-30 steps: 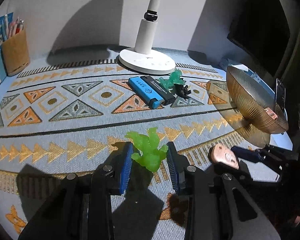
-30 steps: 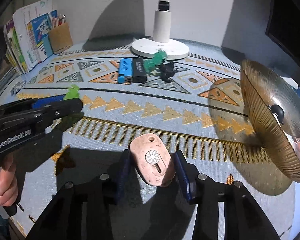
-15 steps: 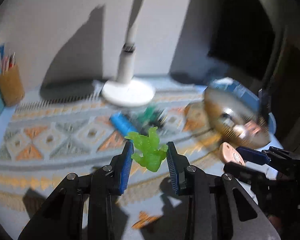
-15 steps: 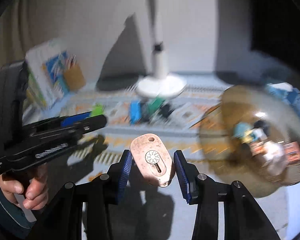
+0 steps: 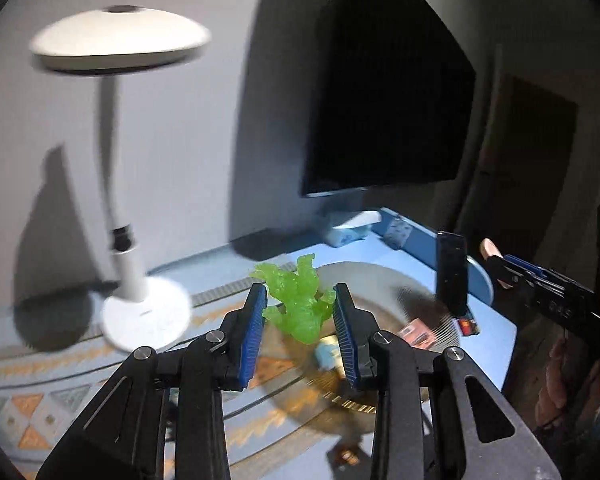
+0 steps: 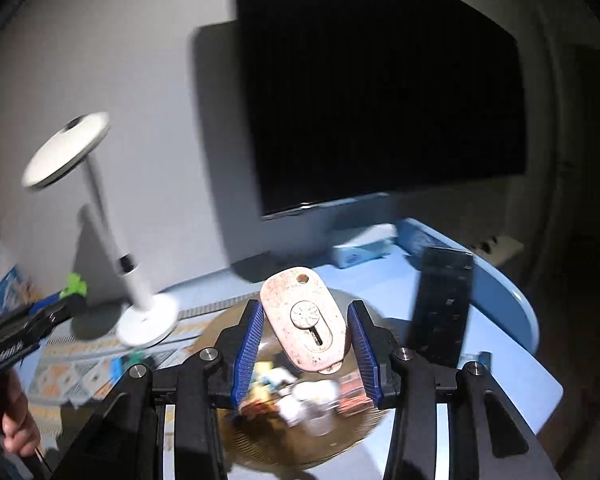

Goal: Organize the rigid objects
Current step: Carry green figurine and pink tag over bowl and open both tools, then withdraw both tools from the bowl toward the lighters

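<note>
Two small things are being carried to the gold bowl (image 6: 236,452) on the blue desk (image 6: 512,360).

The left tool (image 5: 300,320) is closed narrow on a green toy figure (image 5: 298,304); the right tool (image 6: 305,344) pinches a pink oval cutter (image 6: 302,320). Both hang over the bowl, which already holds little things. Next, I think, each tool must go lower and open.

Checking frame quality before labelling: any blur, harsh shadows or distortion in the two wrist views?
Left wrist view: motion blur smears the lamp and bowl; the green figure in the left gripper stays sharp; hard shadows on the wall. Right wrist view: bowl contents smeared, the pink oval piece in the right gripper crisp; monitor edges bow from fisheye.
</note>
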Demonstrator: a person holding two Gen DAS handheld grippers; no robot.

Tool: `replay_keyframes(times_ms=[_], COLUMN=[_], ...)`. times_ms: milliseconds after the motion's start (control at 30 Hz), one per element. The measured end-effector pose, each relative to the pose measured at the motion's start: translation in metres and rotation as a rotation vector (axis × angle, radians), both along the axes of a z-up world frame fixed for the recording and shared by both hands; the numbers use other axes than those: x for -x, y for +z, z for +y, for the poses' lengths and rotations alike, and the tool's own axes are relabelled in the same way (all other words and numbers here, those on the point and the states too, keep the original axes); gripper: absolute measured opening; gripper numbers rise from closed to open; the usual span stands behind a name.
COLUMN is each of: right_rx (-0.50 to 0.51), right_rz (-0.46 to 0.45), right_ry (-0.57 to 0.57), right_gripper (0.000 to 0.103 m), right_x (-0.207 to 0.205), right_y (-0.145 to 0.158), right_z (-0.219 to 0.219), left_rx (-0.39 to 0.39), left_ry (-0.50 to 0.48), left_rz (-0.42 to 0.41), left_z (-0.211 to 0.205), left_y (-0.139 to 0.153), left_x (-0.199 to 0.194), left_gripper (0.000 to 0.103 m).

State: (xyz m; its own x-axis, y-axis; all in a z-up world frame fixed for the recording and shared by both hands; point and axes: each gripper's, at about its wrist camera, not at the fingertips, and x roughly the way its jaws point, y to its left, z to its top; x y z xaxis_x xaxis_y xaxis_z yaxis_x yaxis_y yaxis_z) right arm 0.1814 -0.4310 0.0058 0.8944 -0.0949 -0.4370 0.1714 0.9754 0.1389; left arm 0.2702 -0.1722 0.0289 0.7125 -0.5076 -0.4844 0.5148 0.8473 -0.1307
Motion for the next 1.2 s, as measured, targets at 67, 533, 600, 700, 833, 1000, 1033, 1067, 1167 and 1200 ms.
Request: replay_keyframes(times_ms=[67,533,600,700,833,1000,1033,1067,1167,1200], right_rx=[-0.029,-0.119,-0.112,-0.102,-0.132,-0.156,-0.156,-0.155,-0.156,-0.152], right_rz=[0.027,0.319,0.324,0.304,0.226,0.161,0.152,0.144,0.123,0.119], right_ry=[-0.035,-0.119,-0.113,-0.093,-0.092,-0.091,-0.087,-0.081,-0.036,-0.025], right_gripper=[0.043,0.043,0.043,0.053,0.062,0.062,0.062,0.062,0.062,0.062], right_x=[-0.010,-0.088,-0.092,-0.095,-0.078,-0.054,-0.051,-0.048,-0.040,-0.038], right_y=[-0.008,-0.102,-0.102,-0.098,-0.080,-0.058,-0.054,-0.050,-0.038,-0.035], right_z=[-0.017,-0.061,-0.060,-0.059,-0.062,-0.063,-0.061,-0.057,-0.039,-0.033], left_rx=[-0.015,-0.163,-0.160,-0.128,-0.046,0.043,0.049,0.055,0.086,0.098], left_ry=[-0.012,-0.096,-0.110,-0.106,-0.098,-0.054,-0.046,-0.030,0.008,0.021], left_rz=[0.024,0.289,0.297,0.311,0.302,0.219,0.204,0.182,0.133,0.117], left_z=[-0.018,-0.098,-0.102,-0.101,-0.076,-0.031,-0.024,-0.014,0.014,0.024], left_y=[-0.007,-0.118,-0.122,-0.118,-0.098,-0.057,-0.051,-0.042,-0.021,-0.014], left_x=[-0.010,-0.071,-0.072,-0.075,-0.069,-0.047,-0.043,-0.037,-0.022,-0.017], left_gripper=[0.031,0.031,0.031,0.045,0.053,0.053,0.053,0.053,0.053,0.053])
